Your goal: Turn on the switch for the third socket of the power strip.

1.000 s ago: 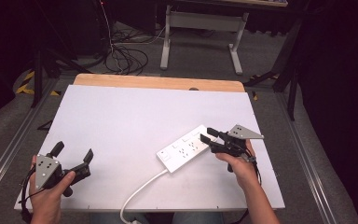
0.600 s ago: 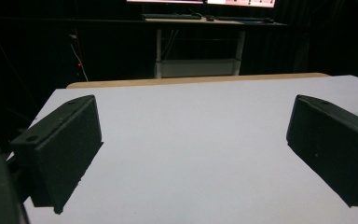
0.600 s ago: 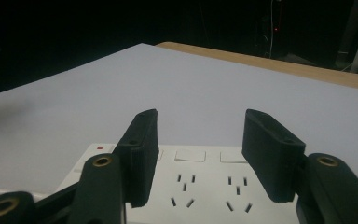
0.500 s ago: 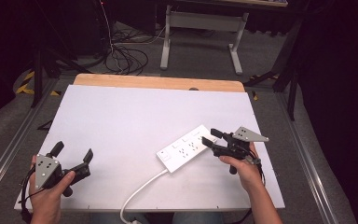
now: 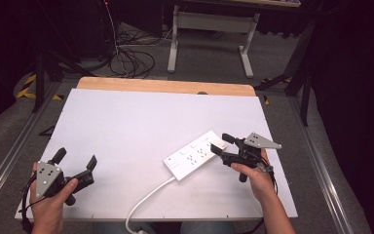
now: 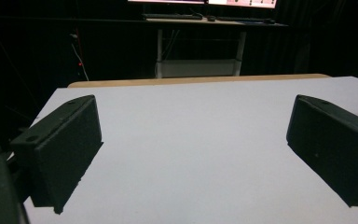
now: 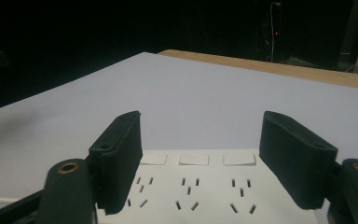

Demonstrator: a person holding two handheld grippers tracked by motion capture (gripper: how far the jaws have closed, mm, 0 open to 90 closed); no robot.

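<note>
Power strip [image 5: 195, 155] lying on white surface [image 5: 126, 126], right of centre.
Right tool [image 5: 222, 145] hovering at strip's far end, jaws just opening, spread astride it without pressing; left tool [image 5: 76, 160] resting wide open, well apart.

one power strip [image 5: 195, 154], two tongs [image 5: 222, 144]

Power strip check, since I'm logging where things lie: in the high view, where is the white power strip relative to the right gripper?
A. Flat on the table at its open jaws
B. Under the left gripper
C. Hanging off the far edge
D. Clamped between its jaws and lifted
A: the power strip lies flat on the table, with the right gripper open at its end.
</note>
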